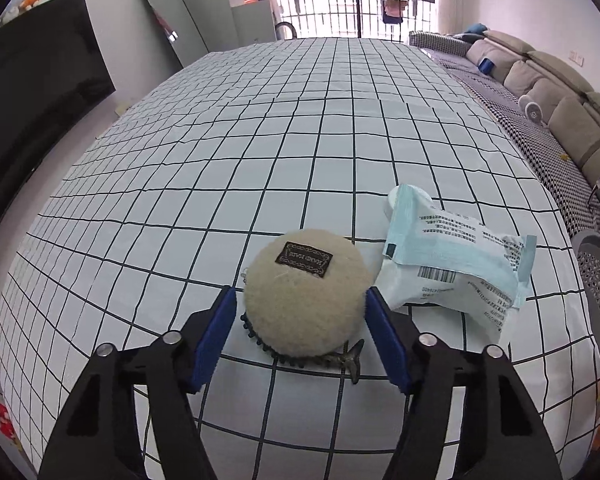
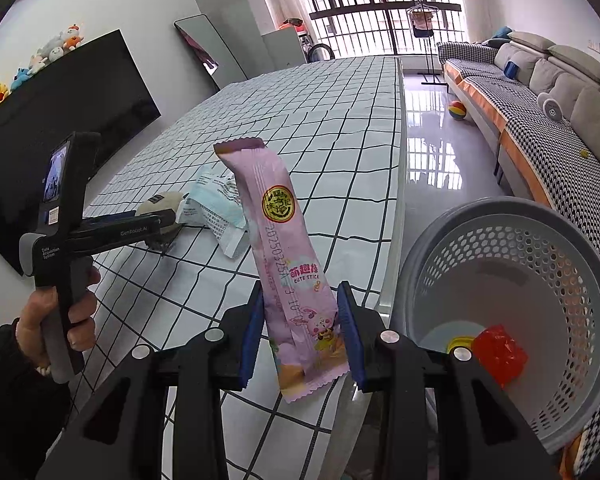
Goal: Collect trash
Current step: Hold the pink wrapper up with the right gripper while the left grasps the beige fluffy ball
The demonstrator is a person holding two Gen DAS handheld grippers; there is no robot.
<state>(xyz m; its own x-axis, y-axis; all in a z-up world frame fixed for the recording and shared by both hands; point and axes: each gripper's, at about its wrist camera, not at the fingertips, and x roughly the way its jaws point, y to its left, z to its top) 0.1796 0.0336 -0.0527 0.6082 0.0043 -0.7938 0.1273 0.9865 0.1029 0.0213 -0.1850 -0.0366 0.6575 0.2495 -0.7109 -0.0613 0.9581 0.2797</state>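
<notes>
My left gripper (image 1: 300, 304) is open, its blue pads on either side of a round fuzzy beige hair clip (image 1: 306, 296) lying on the checked tablecloth (image 1: 260, 140). A white and teal wrapper (image 1: 456, 264) lies just right of the clip. My right gripper (image 2: 300, 300) is shut on a pink snack wrapper (image 2: 284, 248), held upright above the table edge beside a grey perforated basket (image 2: 572, 240). The basket holds a red wrapper (image 2: 500, 352) and a yellow piece (image 2: 458, 344). In the right wrist view the left gripper (image 2: 156, 220) reaches the clip (image 2: 160, 202) and the teal wrapper (image 2: 220, 208).
A dark claw clip (image 1: 340, 358) lies under the fuzzy clip. The basket stands on the floor off the table's right edge. A sofa (image 2: 560, 92) runs along the right wall, a ball (image 2: 457, 110) on the floor, a TV (image 2: 60, 120) at left.
</notes>
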